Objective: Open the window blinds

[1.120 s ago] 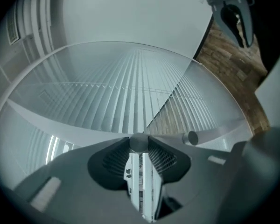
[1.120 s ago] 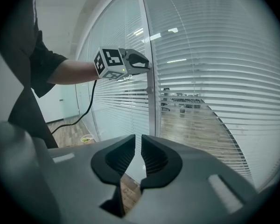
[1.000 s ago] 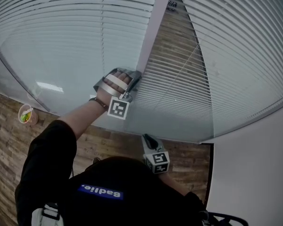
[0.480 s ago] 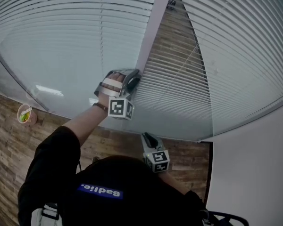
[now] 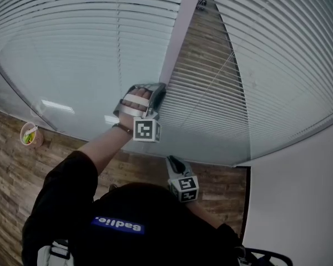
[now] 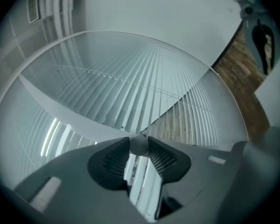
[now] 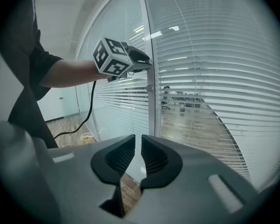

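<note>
The blinds (image 5: 211, 93) hang with their slats partly tilted behind glass, on both sides of a grey frame post (image 5: 180, 32). My left gripper (image 5: 157, 91) reaches level to that post. In the left gripper view its jaws have just been closing, and the left gripper (image 6: 139, 144) is shut on a small round grey knob (image 6: 139, 147) at the jaw tips. The right gripper view shows the same gripper (image 7: 144, 62) against the post (image 7: 150, 101). My right gripper (image 5: 172, 162) hangs lower, near my chest, away from the glass. The right gripper (image 7: 138, 141) is shut with nothing between its pads.
A small bowl (image 5: 29, 134) sits on the wooden floor at the left, by the glass. A white wall (image 5: 299, 204) closes the right side. A black cable (image 7: 91, 111) hangs from the left gripper down to the floor.
The left gripper has rolled about its own axis, so its marker cube now shows a different face and sits slightly further right. The right gripper has not moved.
</note>
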